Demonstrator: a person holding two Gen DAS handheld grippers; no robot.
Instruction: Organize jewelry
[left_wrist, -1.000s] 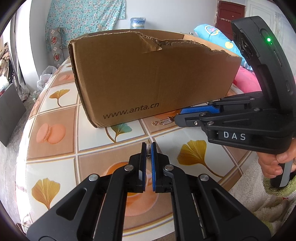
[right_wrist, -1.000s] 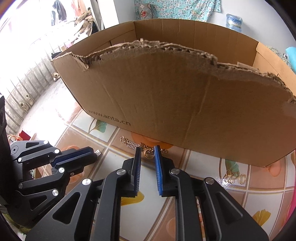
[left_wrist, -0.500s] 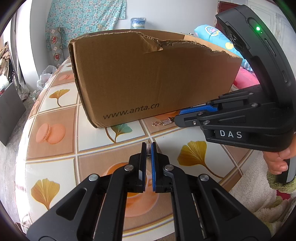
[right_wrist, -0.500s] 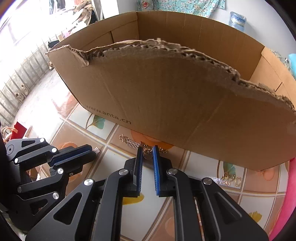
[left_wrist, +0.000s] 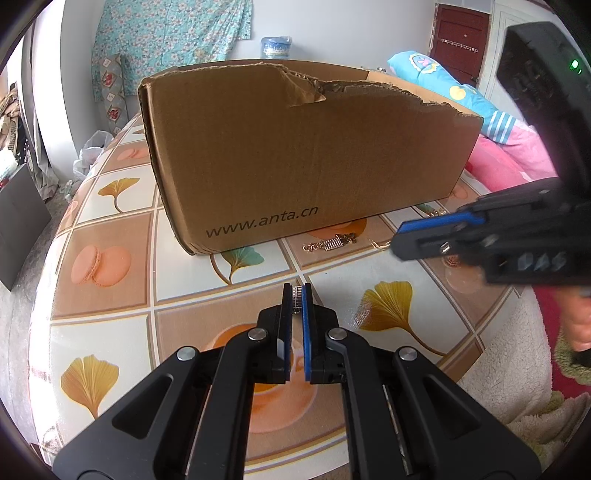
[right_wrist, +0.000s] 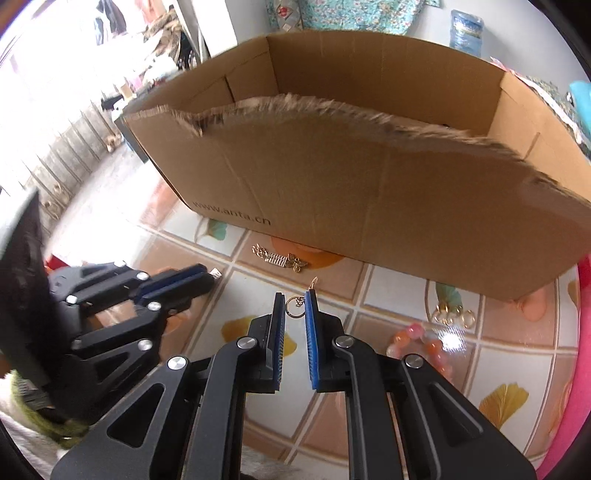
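Note:
My left gripper (left_wrist: 296, 291) is shut on a small silver piece of jewelry (left_wrist: 296, 293), held above the table in front of the torn cardboard box (left_wrist: 295, 155). My right gripper (right_wrist: 295, 303) is shut on a gold ring earring (right_wrist: 295, 305) and holds it just above the table, near the box (right_wrist: 369, 184). A gold chain ornament (right_wrist: 280, 259) lies on the table by the box's front wall; it also shows in the left wrist view (left_wrist: 330, 243). The right gripper (left_wrist: 436, 236) appears blurred at right in the left wrist view.
The round table (left_wrist: 110, 258) has a tile cloth with ginkgo leaves. Gold hoops (right_wrist: 452, 315) and a pink-orange bead bracelet (right_wrist: 421, 341) lie right of my right gripper. A pink blanket (left_wrist: 509, 162) lies beyond the table edge.
My right gripper has pulled back and up from the chain ornament with a gold ring earring between its fingers. The left gripper has stayed still with its silver piece.

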